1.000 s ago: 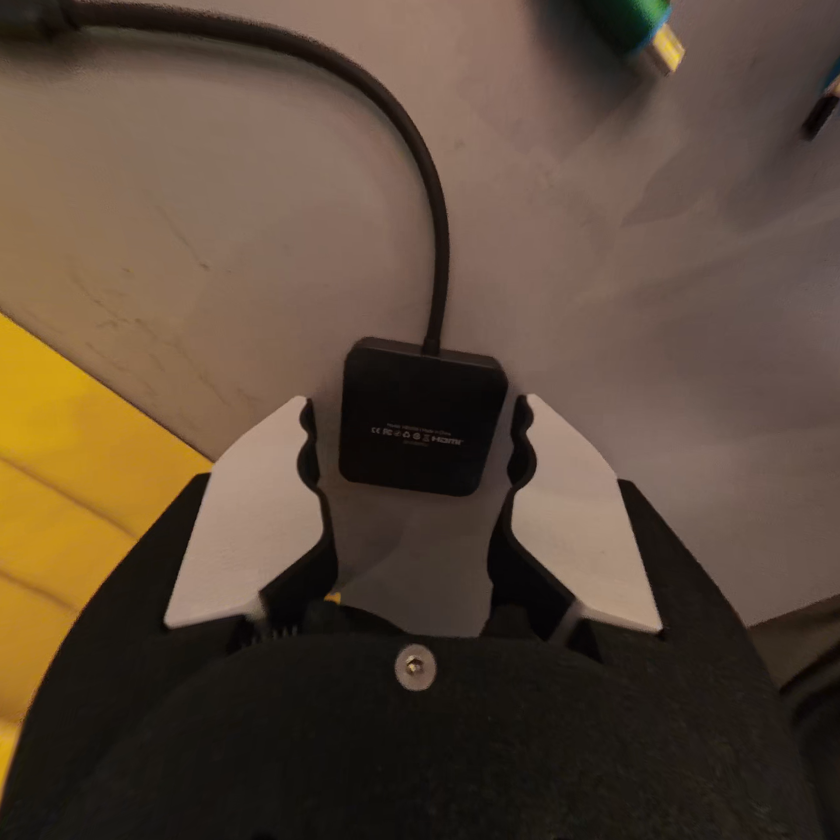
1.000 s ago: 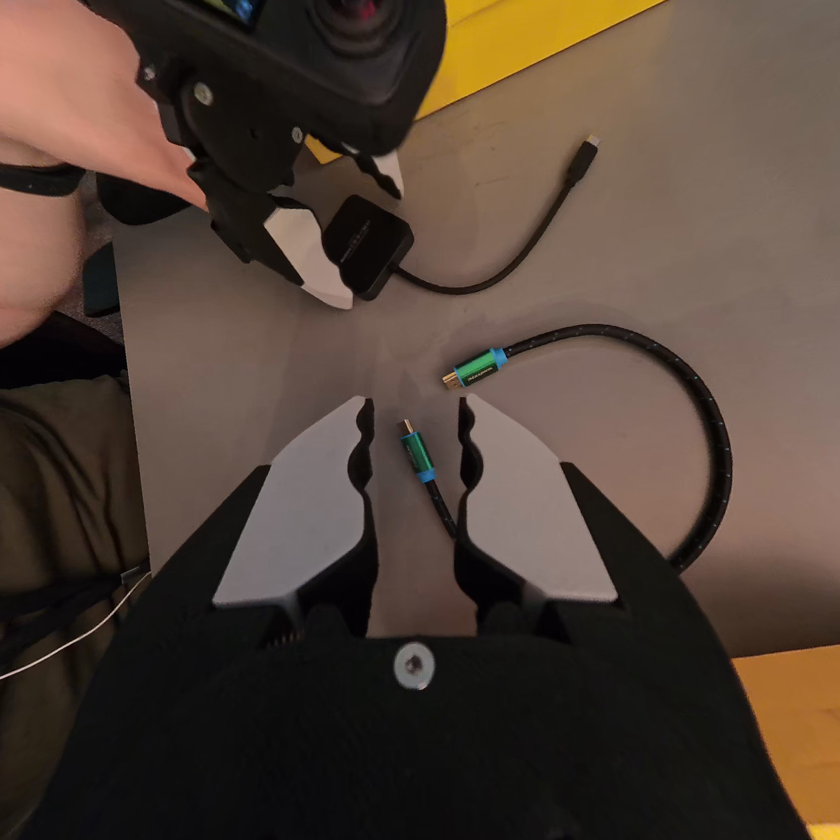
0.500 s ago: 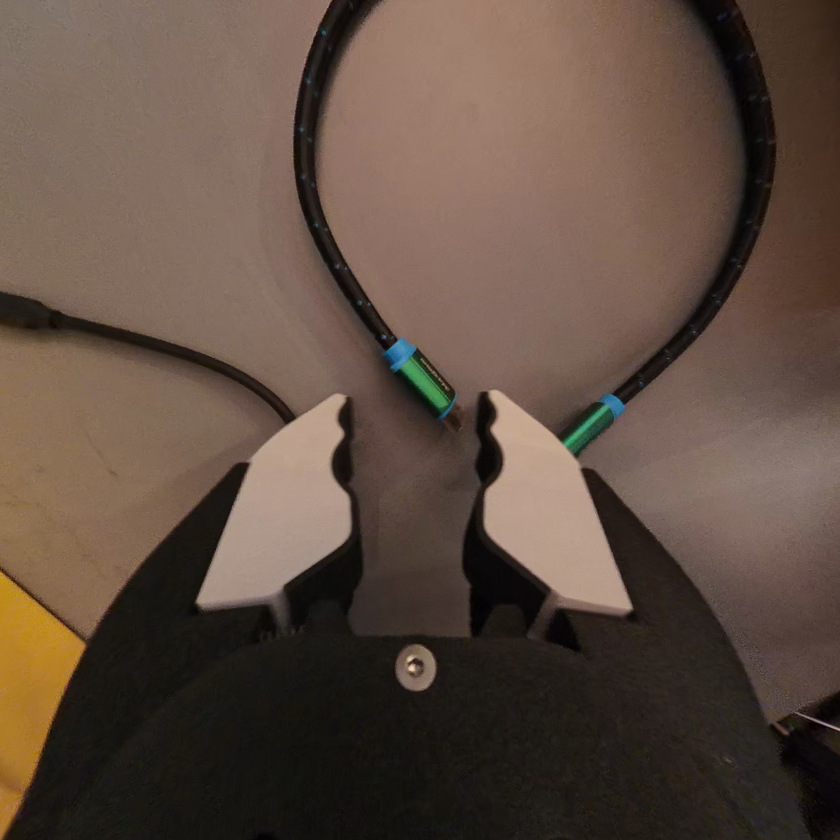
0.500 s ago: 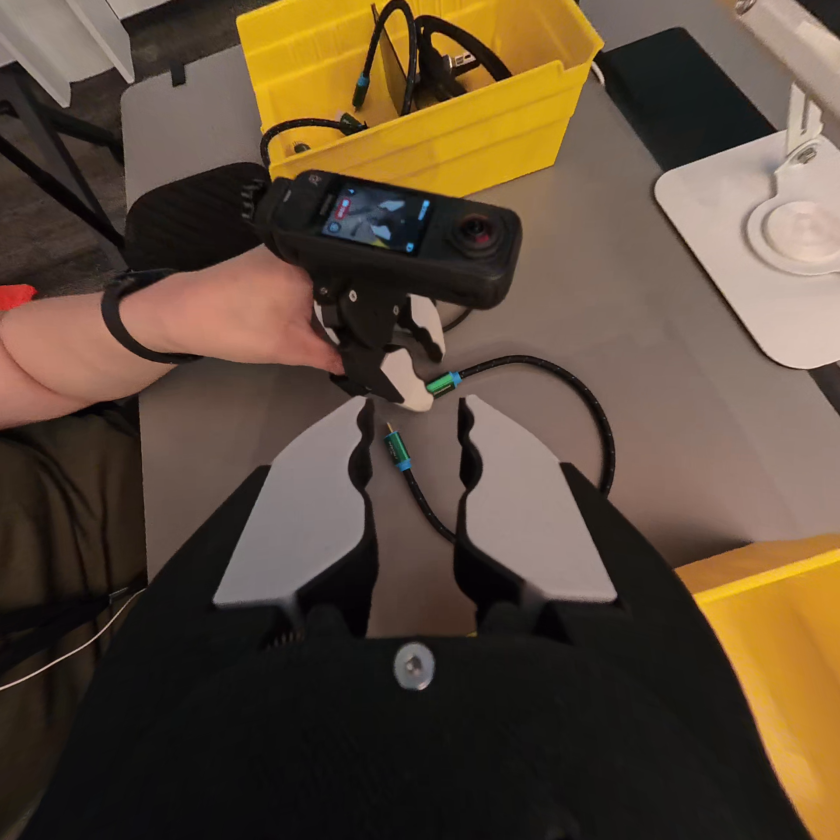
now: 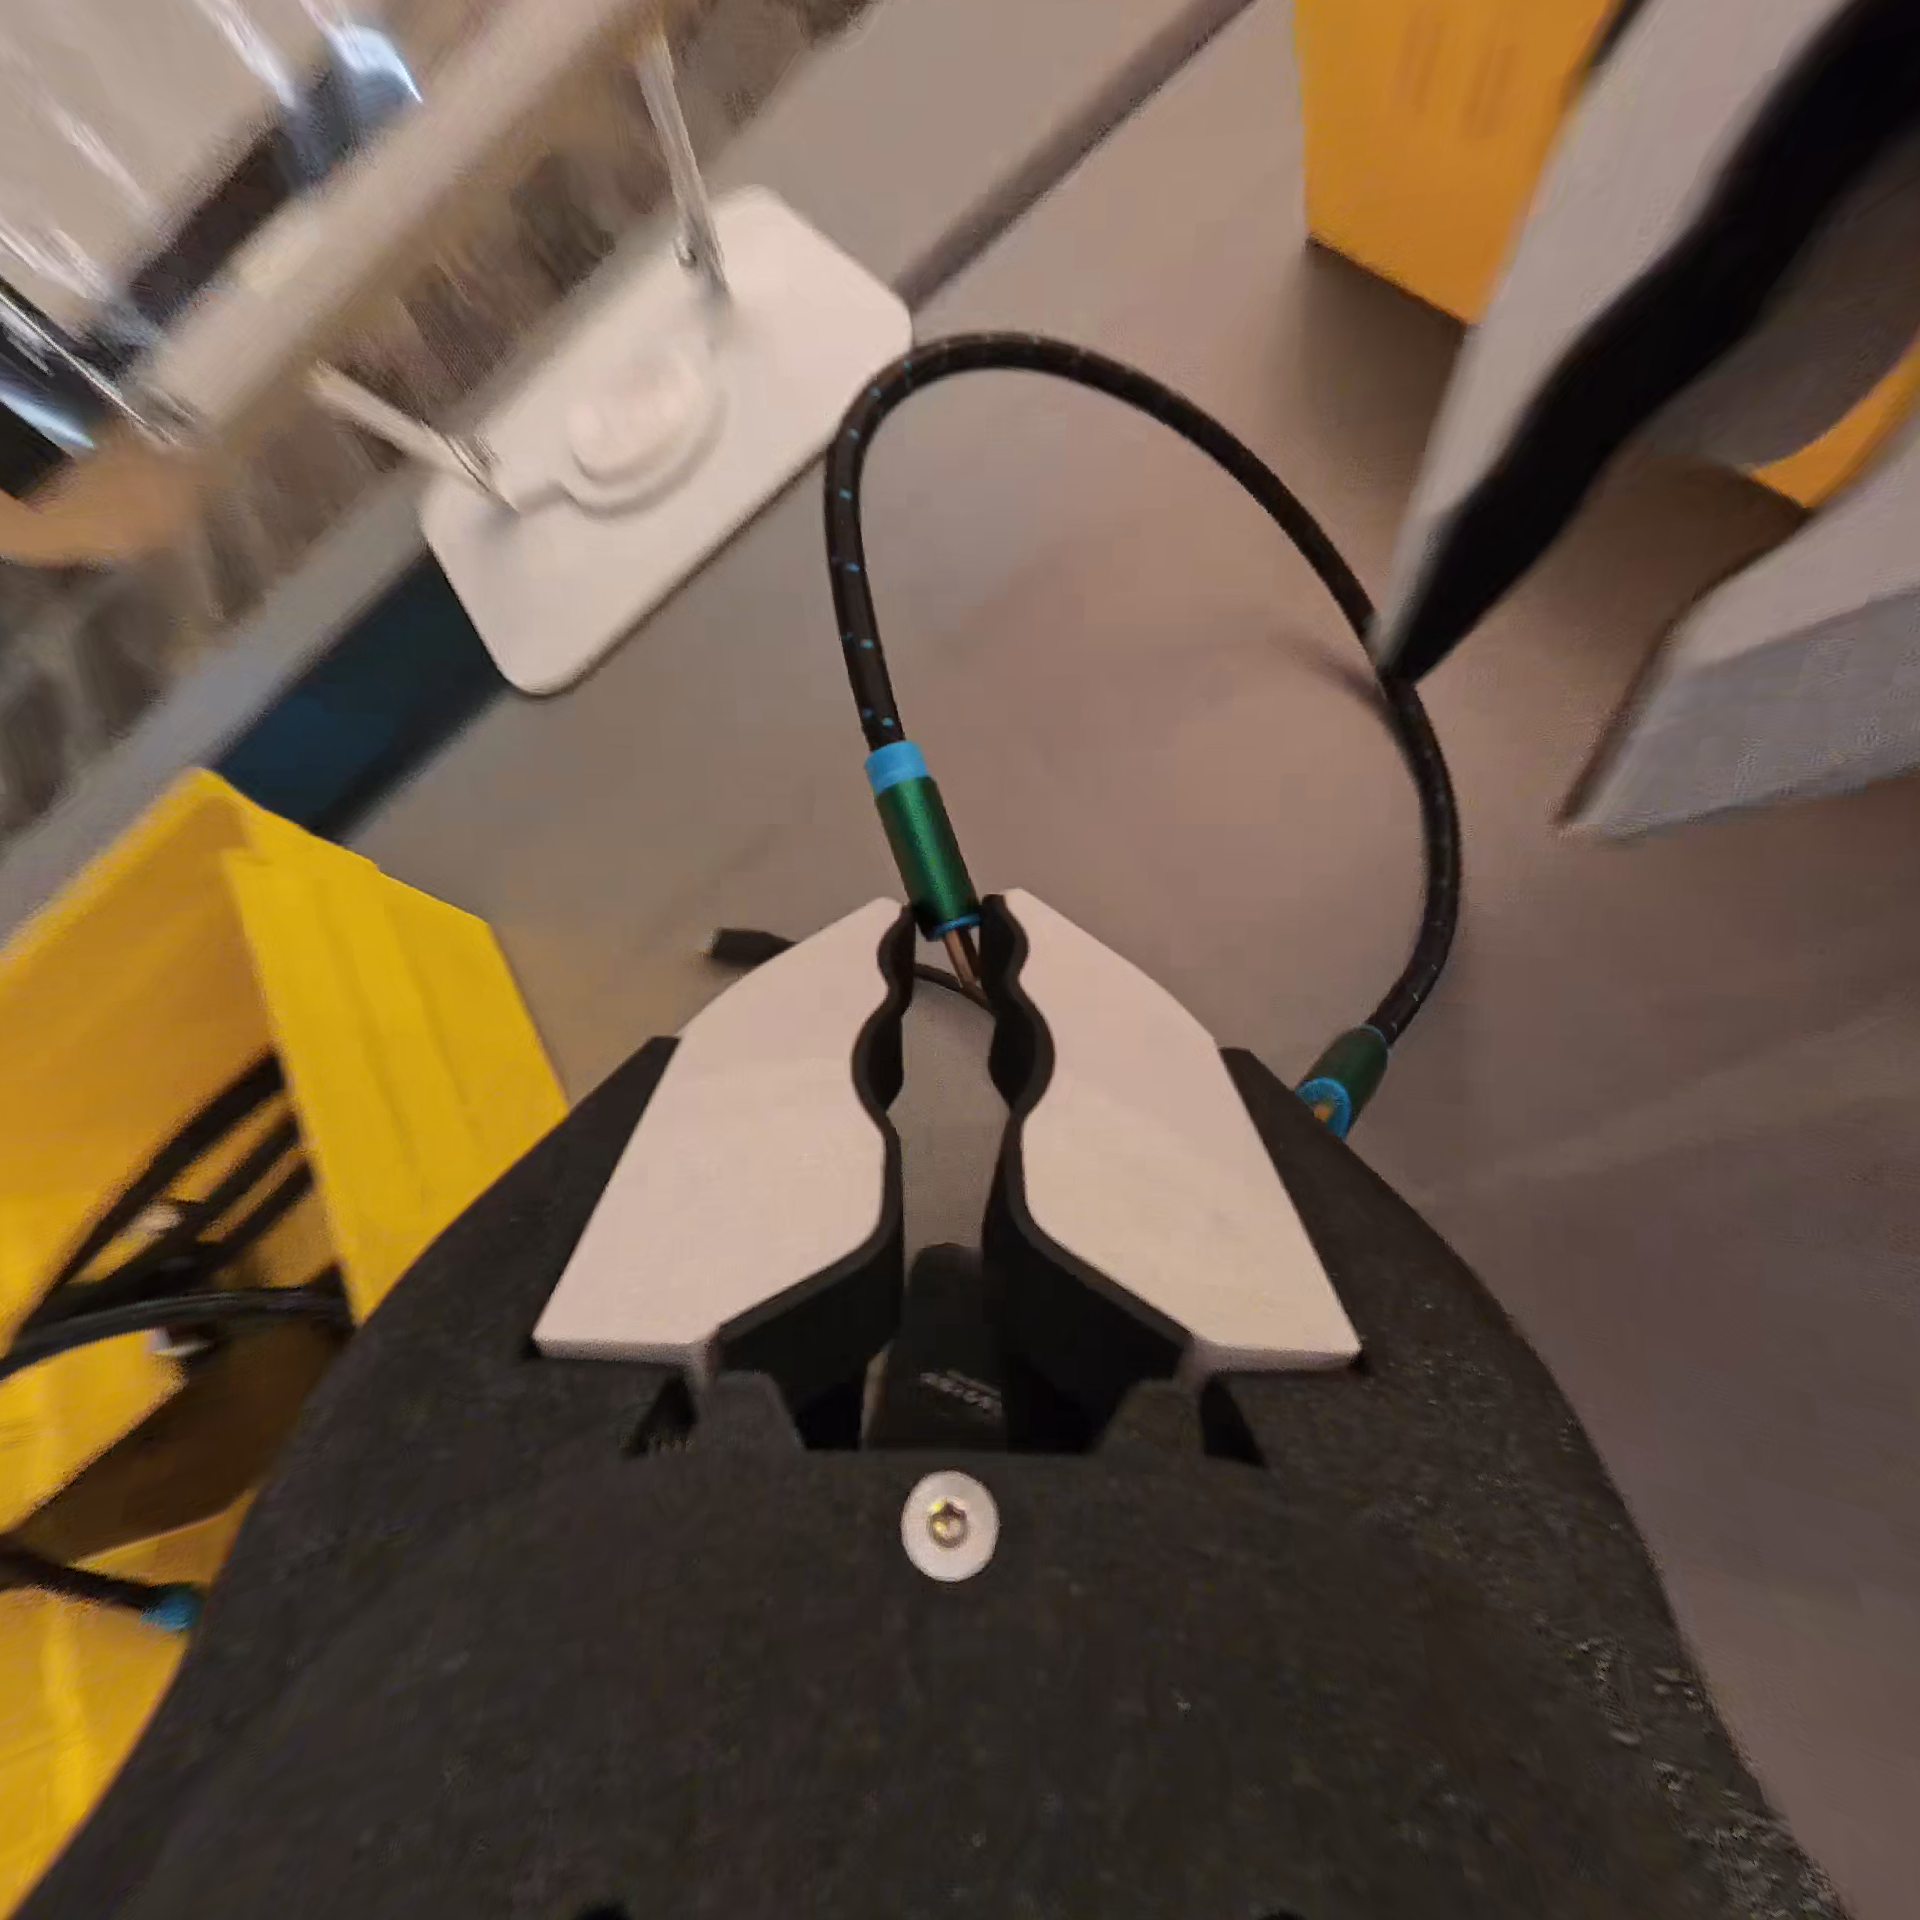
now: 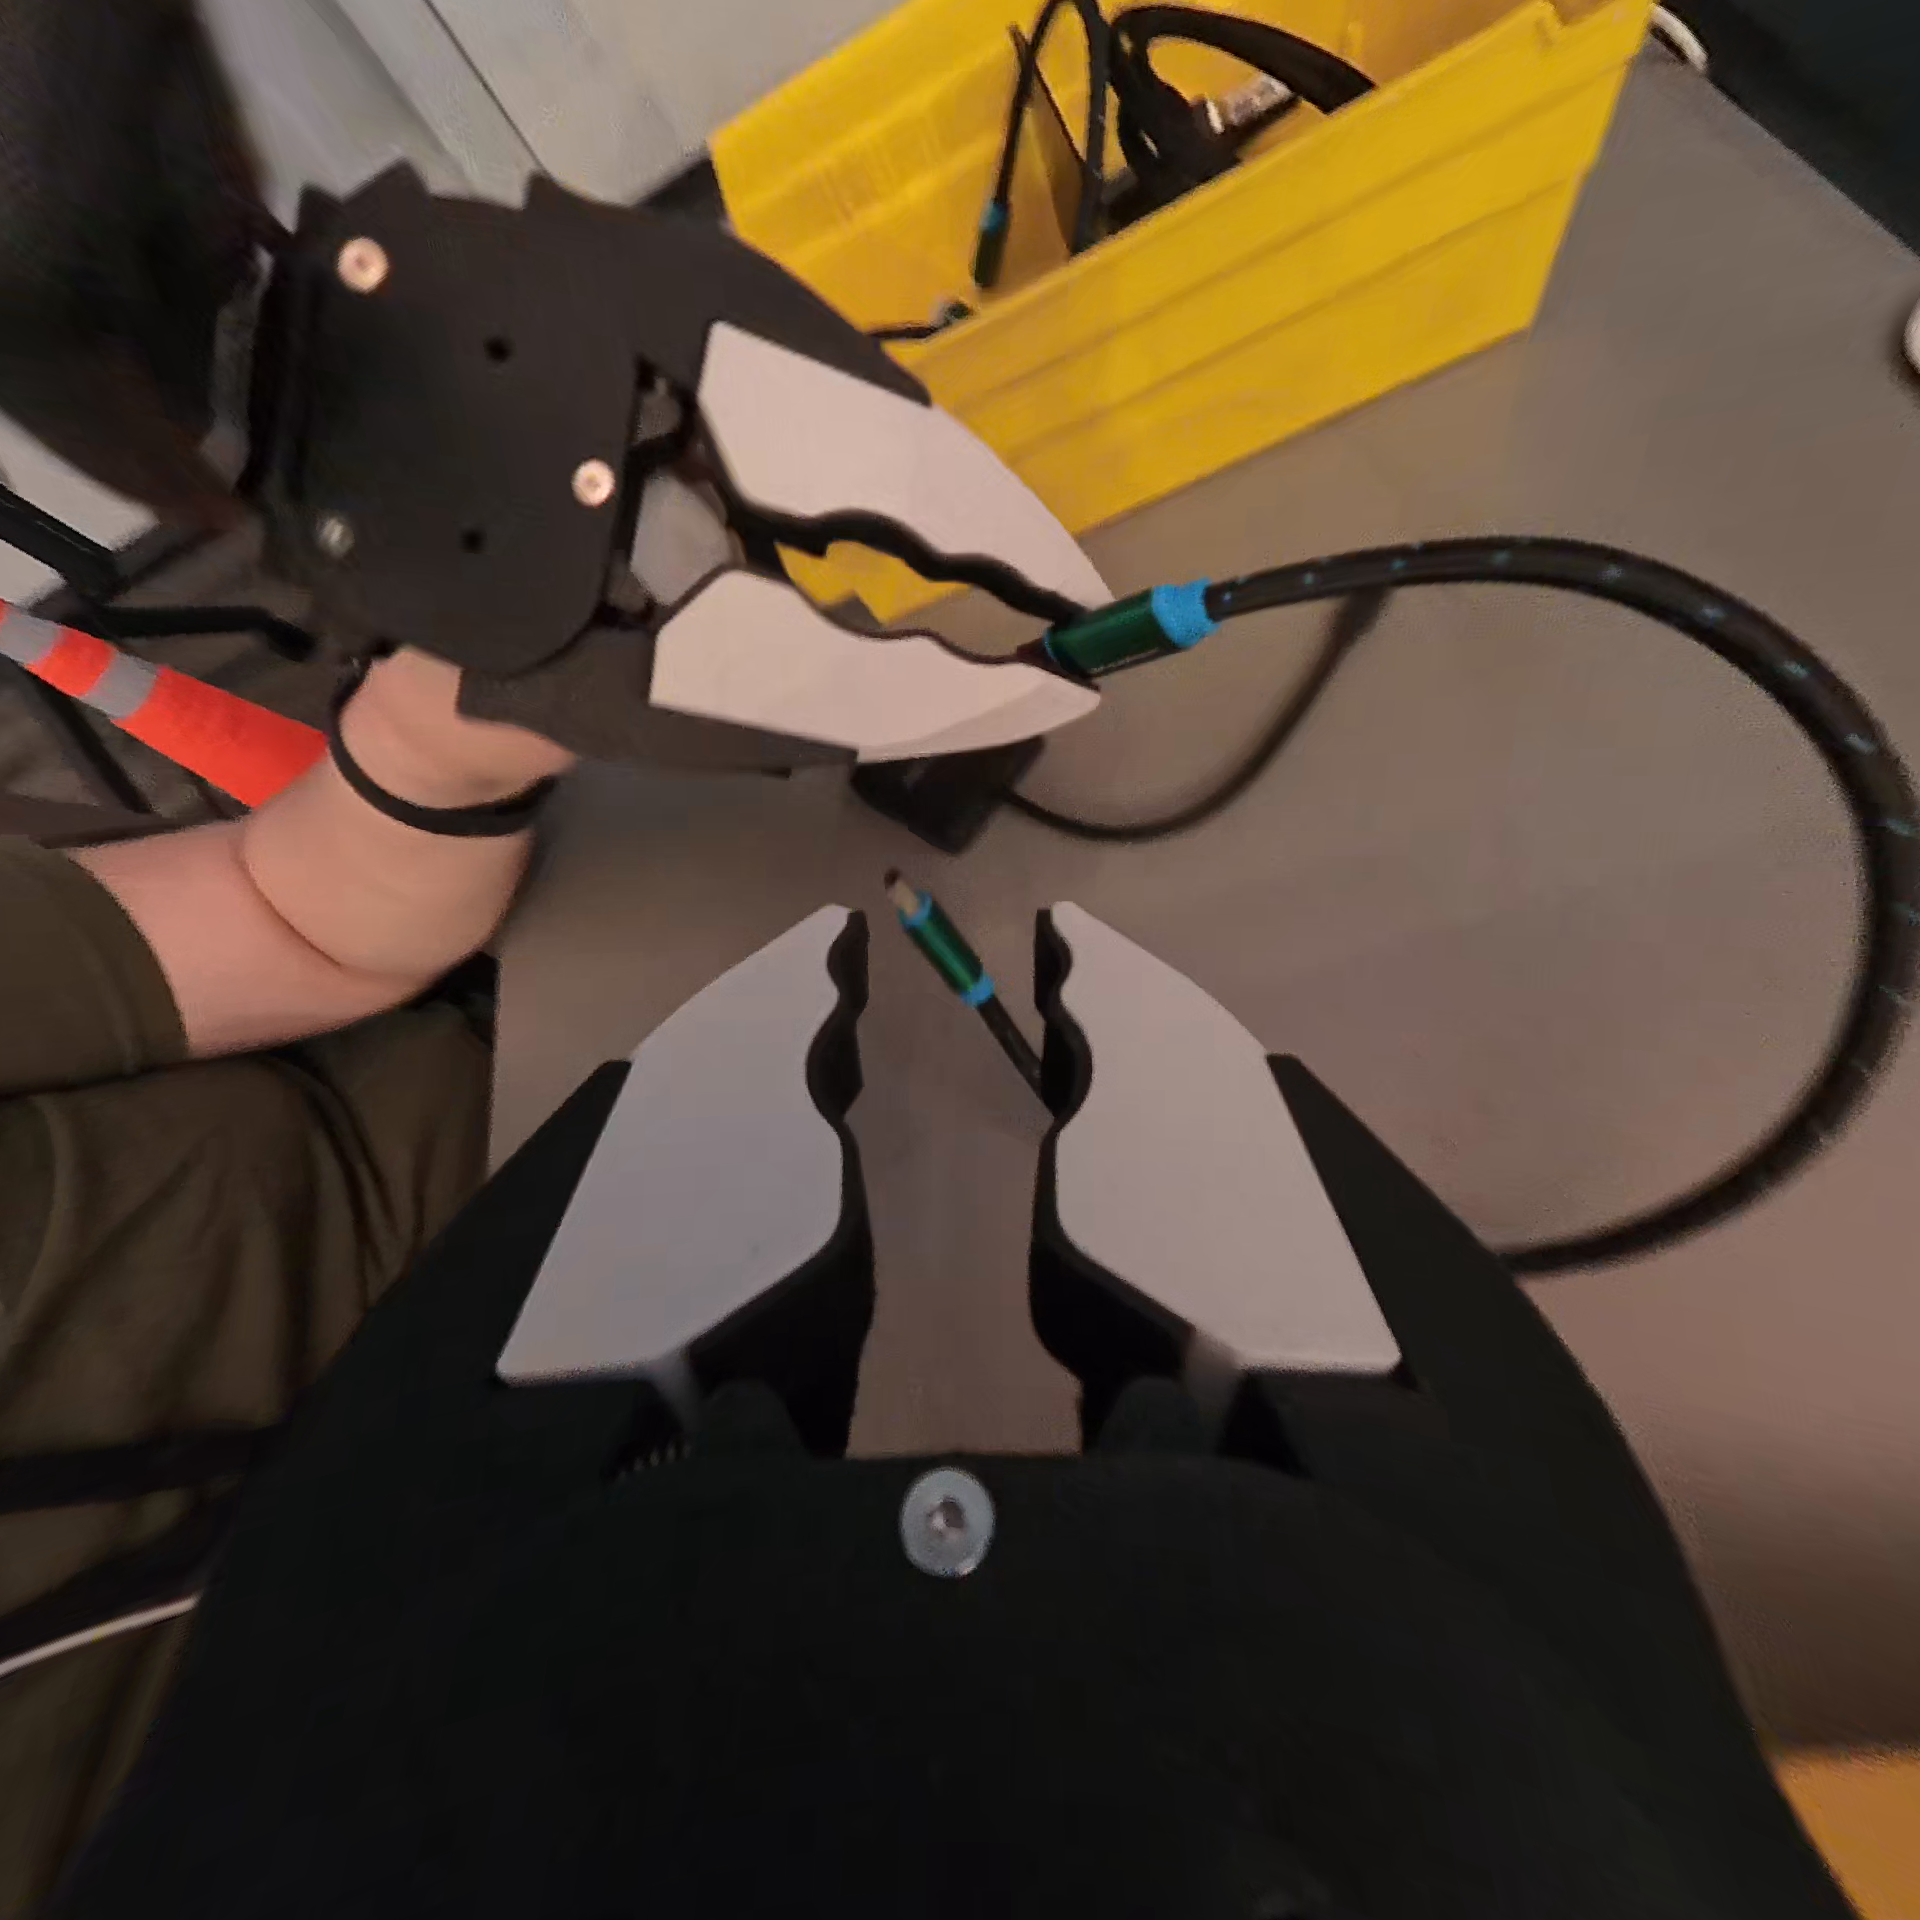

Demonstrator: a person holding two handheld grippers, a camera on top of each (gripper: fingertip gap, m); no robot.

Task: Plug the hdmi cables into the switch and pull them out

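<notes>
A black braided HDMI cable has a green plug at each end. My left gripper is shut on one green plug and holds it lifted; it also shows in the right wrist view gripping that plug. The black switch lies on the grey table just below the left gripper, with its thin black lead trailing right. My right gripper is open, and the other green plug lies on the table between its fingertips, untouched.
A yellow bin with several cables stands behind the switch and shows at the left in the left wrist view. A white stand base sits farther back. A person's hand holds the left gripper.
My left gripper left the switch, moved to one green plug, shut on it and lifted it. My right gripper stayed open around the other plug.
</notes>
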